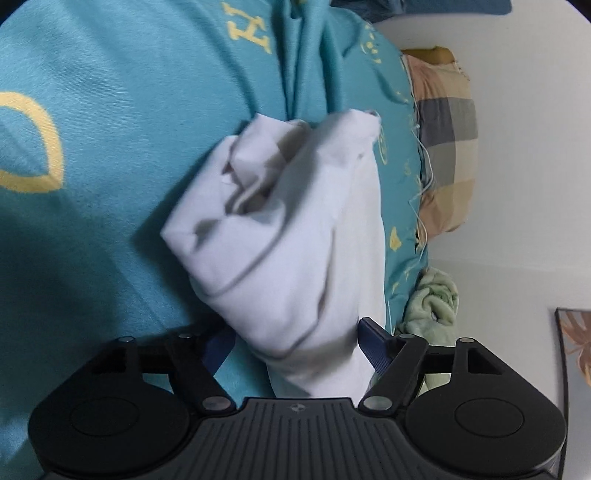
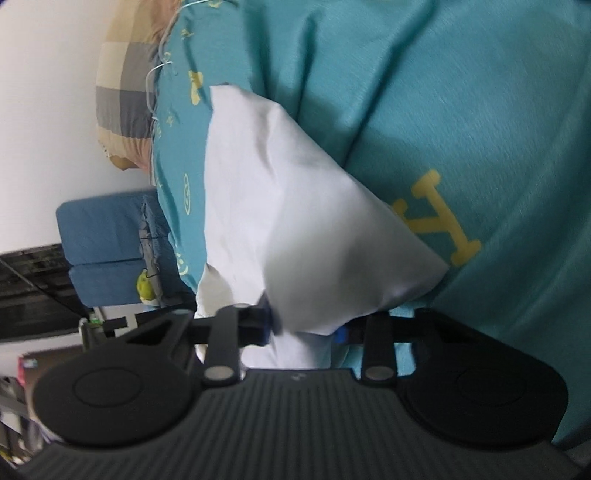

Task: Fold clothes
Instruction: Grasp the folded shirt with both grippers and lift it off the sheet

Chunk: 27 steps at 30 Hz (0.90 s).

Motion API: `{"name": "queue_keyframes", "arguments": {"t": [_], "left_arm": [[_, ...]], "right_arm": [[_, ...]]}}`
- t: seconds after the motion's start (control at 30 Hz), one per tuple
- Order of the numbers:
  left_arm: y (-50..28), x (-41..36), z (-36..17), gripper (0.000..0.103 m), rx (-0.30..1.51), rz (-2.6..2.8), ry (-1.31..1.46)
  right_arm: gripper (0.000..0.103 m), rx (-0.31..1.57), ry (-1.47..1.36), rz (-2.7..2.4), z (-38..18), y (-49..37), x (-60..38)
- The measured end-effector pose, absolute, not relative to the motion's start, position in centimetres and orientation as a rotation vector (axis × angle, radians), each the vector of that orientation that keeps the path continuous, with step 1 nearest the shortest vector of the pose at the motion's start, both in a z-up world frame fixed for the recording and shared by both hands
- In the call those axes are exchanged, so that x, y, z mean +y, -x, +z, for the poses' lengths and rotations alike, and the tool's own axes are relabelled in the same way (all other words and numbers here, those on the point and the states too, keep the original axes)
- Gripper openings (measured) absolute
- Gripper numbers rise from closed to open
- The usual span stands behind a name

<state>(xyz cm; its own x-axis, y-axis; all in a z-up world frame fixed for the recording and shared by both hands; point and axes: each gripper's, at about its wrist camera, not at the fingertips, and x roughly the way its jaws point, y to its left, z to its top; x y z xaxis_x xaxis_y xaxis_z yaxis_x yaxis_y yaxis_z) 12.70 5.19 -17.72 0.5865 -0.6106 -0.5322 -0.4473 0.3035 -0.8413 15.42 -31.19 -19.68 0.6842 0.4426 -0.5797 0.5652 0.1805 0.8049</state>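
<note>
A white garment (image 1: 295, 236) hangs bunched in front of a teal bedsheet (image 1: 110, 147). In the left wrist view the left gripper (image 1: 295, 343) has its blue-padded fingers (image 1: 373, 345) set fairly wide, with the lower end of the white cloth passing between them; the cloth hides the contact, so I cannot tell whether it is pinched. Above, the fabric is rolled and creased into a loose lump with a hemmed edge showing.

In the right wrist view the right gripper (image 2: 304, 328) also has the white garment (image 2: 295, 206) running down between its fingers, which sit closer together and appear to pinch the cloth, though the fabric covers the tips.

The teal bedsheet (image 2: 461, 110) carries yellow printed marks: a large letter "H" (image 2: 439, 221) reads clearly, also in the left view (image 1: 251, 31); the smaller motifs are illegible. A checked pillow (image 1: 447, 147) lies at the sheet's edge, with a pale green cloth (image 1: 432, 306) below it.
</note>
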Motion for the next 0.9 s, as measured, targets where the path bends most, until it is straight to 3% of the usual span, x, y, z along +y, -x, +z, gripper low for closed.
{"name": "queue_keyframes", "arguments": {"t": [0.07,0.17,0.23,0.6,0.9], "left_arm": [[-12.6,5.5,-17.7,0.058,0.986,-0.113,1.333],[-12.3,5.3,-16.5,0.037,0.942,-0.106,1.308],[-12.3,5.6,-15.1,0.029,0.918,-0.121,1.276],[-9.1,3.7,-6.1,0.026,0.912,-0.263,1.198],[-11.2,-9.8,4.2,0.027,0.891,-0.463,1.096]], "right_arm": [[0.024,0.881,-1.389,-0.097,-19.1,-15.6,-31.2],[0.021,0.852,-1.324,-0.083,-18.3,-15.5,-30.9],[0.02,0.834,-1.298,-0.076,-17.8,-15.6,-30.8],[0.019,0.687,-1.409,-0.05,-11.8,-8.2,-33.6],[0.019,0.487,-1.422,-0.086,-3.5,-3.3,-43.0]]}}
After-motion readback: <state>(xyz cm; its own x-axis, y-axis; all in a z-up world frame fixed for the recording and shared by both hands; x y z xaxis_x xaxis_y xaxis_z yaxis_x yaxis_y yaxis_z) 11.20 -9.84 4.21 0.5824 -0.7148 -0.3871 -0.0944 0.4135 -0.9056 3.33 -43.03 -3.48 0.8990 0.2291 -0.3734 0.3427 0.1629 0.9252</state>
